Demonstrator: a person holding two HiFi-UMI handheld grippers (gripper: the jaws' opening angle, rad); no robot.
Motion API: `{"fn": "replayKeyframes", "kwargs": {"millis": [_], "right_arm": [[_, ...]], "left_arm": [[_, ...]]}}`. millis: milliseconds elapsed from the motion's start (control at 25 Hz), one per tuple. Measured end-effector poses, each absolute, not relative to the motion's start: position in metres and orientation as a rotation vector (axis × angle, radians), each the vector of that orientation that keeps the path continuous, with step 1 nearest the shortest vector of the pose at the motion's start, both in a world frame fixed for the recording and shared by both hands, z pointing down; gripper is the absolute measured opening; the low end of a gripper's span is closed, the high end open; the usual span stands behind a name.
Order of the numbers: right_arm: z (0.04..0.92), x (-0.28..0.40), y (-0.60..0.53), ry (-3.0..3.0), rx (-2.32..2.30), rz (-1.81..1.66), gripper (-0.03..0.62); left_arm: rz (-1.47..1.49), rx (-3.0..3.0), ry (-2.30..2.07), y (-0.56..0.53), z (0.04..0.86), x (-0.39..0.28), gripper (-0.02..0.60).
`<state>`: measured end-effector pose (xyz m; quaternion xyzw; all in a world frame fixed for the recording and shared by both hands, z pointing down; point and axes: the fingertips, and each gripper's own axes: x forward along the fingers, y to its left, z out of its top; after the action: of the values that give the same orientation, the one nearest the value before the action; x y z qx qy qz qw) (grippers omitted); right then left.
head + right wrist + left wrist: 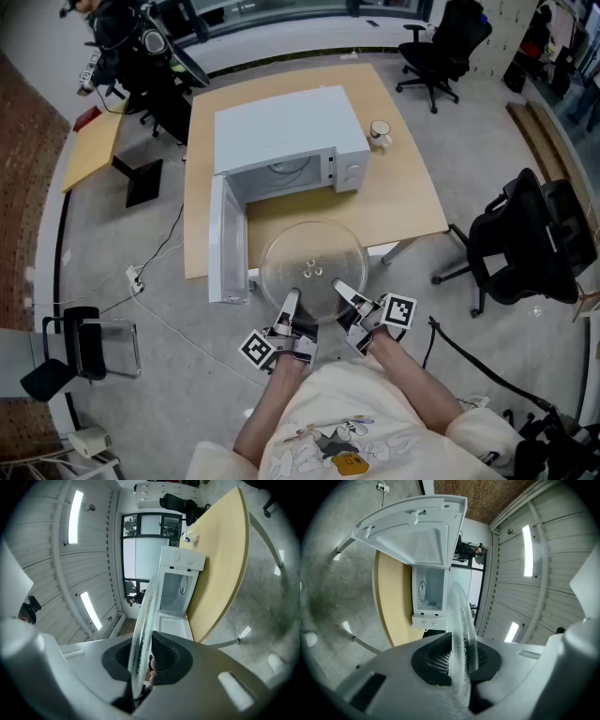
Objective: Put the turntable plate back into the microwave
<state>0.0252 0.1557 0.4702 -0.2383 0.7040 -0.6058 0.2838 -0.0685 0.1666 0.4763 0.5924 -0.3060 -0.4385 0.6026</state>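
Left gripper view: the left gripper point(459, 657) has its ribbed pads point(436, 656) set narrow, clamped on the rim of the clear glass turntable plate point(461, 613). Right gripper view: the right gripper point(143, 660) is clamped on the same rim in like manner.

Head view: both grips sit side by side on the plate's lower edge. The plate lies at frame centre, over the near edge of the wooden table point(403, 197). It is outside the white microwave point(286, 127), whose door point(228, 239) stands open at the left. A cup point(380, 133) stands right of the microwave. Concrete floor point(122, 309) surrounds the table. One black office chair point(525, 248) stands at right, and another chair point(441, 42) at upper right. A brick wall point(23, 187) runs along the left edge.
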Motion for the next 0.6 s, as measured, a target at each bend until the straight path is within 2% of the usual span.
{"fn": "replayKeyframes", "kwargs": {"millis": [600], "right_arm": [[0.4701, 0.0230, 0.1523, 1.888, -0.619, -1.603, 0.048]], "left_arm": [[-1.002, 1.359, -0.710, 0.1647, 0.4809, -0.0702, 0.031]]}}
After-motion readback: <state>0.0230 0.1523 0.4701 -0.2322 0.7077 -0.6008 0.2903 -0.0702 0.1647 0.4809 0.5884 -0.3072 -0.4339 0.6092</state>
